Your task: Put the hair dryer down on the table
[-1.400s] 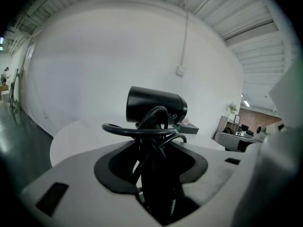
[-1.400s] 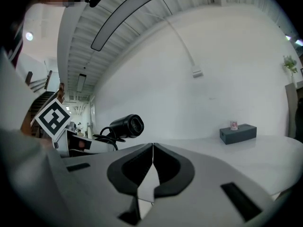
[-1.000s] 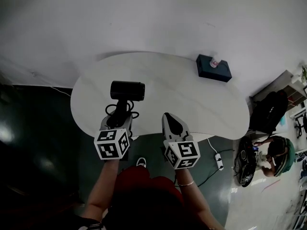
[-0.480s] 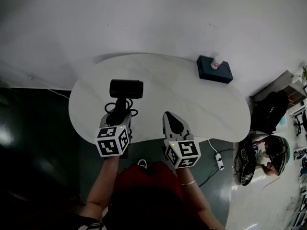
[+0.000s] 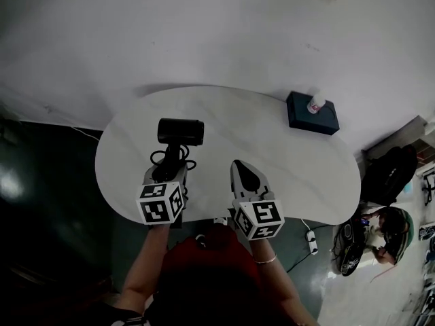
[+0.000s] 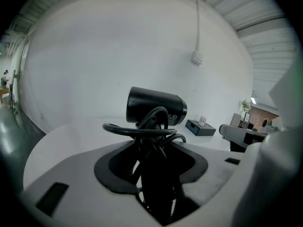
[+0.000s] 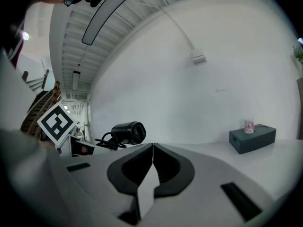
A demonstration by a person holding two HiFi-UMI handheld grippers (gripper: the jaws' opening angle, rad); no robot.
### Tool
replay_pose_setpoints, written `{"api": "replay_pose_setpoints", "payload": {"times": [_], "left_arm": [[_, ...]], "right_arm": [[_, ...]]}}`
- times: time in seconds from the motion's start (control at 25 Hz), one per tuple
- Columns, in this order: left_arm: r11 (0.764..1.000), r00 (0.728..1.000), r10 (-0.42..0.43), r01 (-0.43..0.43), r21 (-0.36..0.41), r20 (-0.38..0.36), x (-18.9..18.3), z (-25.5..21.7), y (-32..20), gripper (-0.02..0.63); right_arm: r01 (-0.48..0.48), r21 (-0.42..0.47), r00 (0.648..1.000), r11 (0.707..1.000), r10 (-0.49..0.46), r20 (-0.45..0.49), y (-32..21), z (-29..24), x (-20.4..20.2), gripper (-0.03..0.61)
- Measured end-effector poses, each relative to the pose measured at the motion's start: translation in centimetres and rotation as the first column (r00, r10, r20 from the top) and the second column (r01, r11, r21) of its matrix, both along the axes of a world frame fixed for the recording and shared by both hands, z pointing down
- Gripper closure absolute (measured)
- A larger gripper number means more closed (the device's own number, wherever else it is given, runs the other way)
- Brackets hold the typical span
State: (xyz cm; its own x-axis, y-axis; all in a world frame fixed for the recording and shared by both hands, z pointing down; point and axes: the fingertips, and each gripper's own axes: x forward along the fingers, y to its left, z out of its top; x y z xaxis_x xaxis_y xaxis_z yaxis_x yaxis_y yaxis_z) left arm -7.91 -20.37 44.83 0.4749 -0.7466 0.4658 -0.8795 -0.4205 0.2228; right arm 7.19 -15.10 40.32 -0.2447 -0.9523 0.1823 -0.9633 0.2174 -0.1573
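A black hair dryer (image 5: 180, 131) with its coiled cord (image 5: 170, 158) hangs over the left part of the white oval table (image 5: 272, 148). My left gripper (image 5: 170, 161) is shut on its handle, and the barrel (image 6: 155, 107) stands above the jaws with the cord (image 6: 142, 130) looped in front. Whether the dryer touches the tabletop I cannot tell. My right gripper (image 5: 243, 170) is shut with nothing in it, to the right over the table's near edge. The right gripper view shows the dryer (image 7: 128, 132) at the left.
A dark box (image 5: 311, 113) with a small white bottle (image 5: 315, 104) on it sits at the table's far right. A white wall (image 5: 204, 32) stands behind the table. Dark floor (image 5: 47, 202) lies to the left. A person (image 5: 387, 226) and bags are on the floor at the right.
Both grippers and the hair dryer have moved forward over the table, so more of the tabletop lies beneath them. The grip has not changed.
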Motion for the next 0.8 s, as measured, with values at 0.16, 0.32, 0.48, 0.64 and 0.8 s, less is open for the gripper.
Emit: {"api": "replay_pose_setpoints", "payload": {"times": [0.16,0.32,0.48,0.64,0.8], "left_arm": [[0.999,1.0,-0.018,0.018,-0.029,0.02,0.9,1.3,-1.9,0.408],[0.998,0.999,-0.023,0.026,-0.061,0.037,2.3,2.9,-3.7,0.408],[0.995,0.998,-0.028,0.033,-0.09,0.058,3.4,4.6,-5.1,0.408],[0.993,0.997,-0.039,0.047,-0.11,0.068,4.3,6.1,-6.6,0.408],[0.991,0.996,-0.047,0.057,-0.124,0.075,4.9,7.3,-8.0,0.408]], "right_arm": [[0.029,-0.023,1.0,0.999,-0.028,0.01,-2.4,0.8,1.0,0.563],[0.05,-0.057,0.999,0.997,-0.049,0.021,-4.4,2.4,2.4,0.563],[0.074,-0.096,0.997,0.993,-0.071,0.035,-6.0,3.9,3.3,0.563],[0.096,-0.119,0.995,0.988,-0.092,0.041,-7.5,4.9,3.8,0.563],[0.114,-0.138,0.993,0.984,-0.109,0.043,-8.7,5.7,4.1,0.563]]}}
